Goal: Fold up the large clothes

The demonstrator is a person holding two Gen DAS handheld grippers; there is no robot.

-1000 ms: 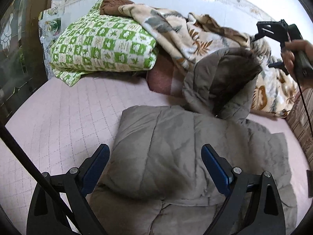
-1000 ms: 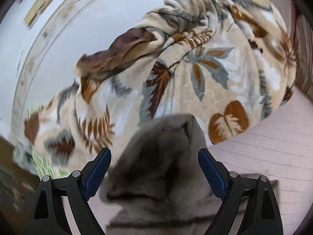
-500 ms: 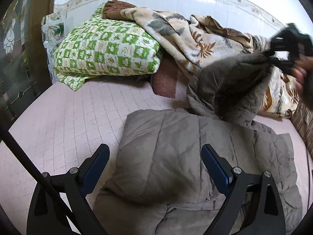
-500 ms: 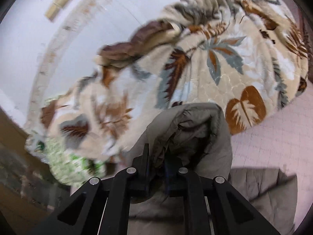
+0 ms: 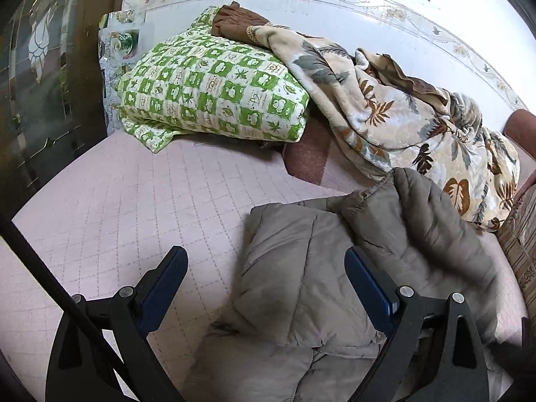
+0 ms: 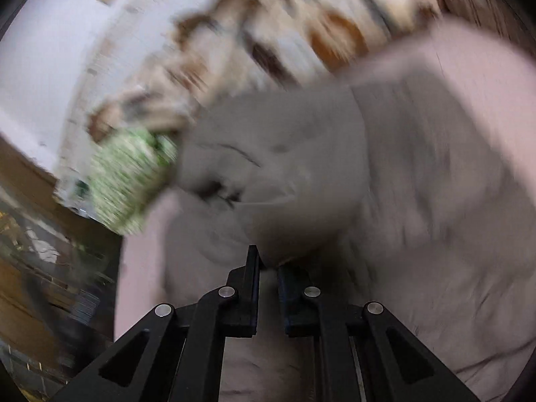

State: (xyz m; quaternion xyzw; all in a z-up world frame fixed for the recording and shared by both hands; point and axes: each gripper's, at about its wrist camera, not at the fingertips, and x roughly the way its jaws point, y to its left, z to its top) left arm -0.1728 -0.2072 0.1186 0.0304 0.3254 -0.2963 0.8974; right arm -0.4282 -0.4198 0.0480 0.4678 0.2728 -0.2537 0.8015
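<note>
The left tongs (image 5: 264, 288) stood wide apart, empty, above the grey padded jacket (image 5: 301, 278) on the pink bed (image 5: 117, 207). The right tongs (image 6: 268, 268) pinched its fabric (view blurred). At two o'clock lay a leaf-print blanket (image 5: 402, 117).

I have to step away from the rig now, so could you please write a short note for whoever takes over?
Left gripper: open, empty, hovering over the bed at the jacket's left edge.
Right gripper: shut on a fold of the grey jacket; its view is blurred.
Jacket: on the pink bed, in front of the leaf blanket and green pillow; its top part is lying over the body.
Done: sides look folded in.
Left: lay the top part flat, release it, probably finish folding.
</note>
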